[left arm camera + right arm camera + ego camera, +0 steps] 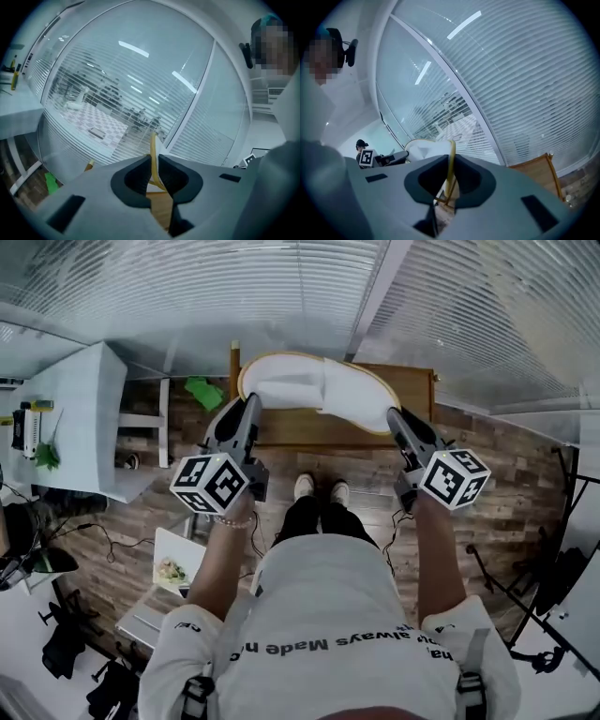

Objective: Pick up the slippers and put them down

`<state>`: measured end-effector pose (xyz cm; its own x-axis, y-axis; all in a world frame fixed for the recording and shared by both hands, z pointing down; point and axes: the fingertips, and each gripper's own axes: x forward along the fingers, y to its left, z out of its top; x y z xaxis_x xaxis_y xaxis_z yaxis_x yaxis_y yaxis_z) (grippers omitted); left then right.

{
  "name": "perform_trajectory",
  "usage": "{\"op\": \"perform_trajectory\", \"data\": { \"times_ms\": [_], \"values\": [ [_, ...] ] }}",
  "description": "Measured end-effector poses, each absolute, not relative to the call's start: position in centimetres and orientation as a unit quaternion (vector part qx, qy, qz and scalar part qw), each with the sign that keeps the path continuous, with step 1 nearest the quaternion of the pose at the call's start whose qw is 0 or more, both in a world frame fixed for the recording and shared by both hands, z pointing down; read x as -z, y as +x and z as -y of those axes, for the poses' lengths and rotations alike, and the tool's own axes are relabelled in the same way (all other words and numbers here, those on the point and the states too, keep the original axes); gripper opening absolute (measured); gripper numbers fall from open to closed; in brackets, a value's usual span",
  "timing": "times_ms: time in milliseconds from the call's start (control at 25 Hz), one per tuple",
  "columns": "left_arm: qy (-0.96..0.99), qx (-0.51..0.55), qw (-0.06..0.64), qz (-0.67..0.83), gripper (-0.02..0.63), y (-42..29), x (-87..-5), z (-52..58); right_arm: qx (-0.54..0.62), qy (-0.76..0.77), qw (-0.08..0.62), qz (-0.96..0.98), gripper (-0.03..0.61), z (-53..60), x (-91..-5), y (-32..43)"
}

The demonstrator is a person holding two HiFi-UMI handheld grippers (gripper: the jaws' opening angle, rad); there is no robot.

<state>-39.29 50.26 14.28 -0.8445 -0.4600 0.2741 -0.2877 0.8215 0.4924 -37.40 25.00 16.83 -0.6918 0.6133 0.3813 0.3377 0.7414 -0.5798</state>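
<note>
Fingers of the left gripper (251,401) pinch the thin yellow rim at one end of the white slipper (309,388); those of the right gripper (395,414) pinch the same rim at the other end; the slipper hangs in the air between them, over a wooden table (300,432); its long axis runs left to right across the head view, toe toward the right gripper; flat oval sole of soft white cloth, with a broad fabric band over the toe half.

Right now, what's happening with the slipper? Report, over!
Left gripper and right gripper both shut on the white slipper, one at each end. Slipper held in the air above the wooden table. Nothing blocking in view.
</note>
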Motion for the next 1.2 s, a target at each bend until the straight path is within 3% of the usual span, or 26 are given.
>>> {"op": "perform_trajectory", "data": {
  "times_ms": [520, 1200],
  "values": [
    [0.213, 0.241, 0.135, 0.937, 0.049, -35.5, -4.8, -49.9, -0.234, -0.288, 0.225, 0.901, 0.043, -24.5, -7.3, -35.0],
    [0.234, 0.233, 0.130, 0.935, 0.049, -35.0, -3.5, -50.7, -0.228, -0.273, 0.205, 0.912, 0.043, -25.3, -6.2, -34.1]
  ]
}}
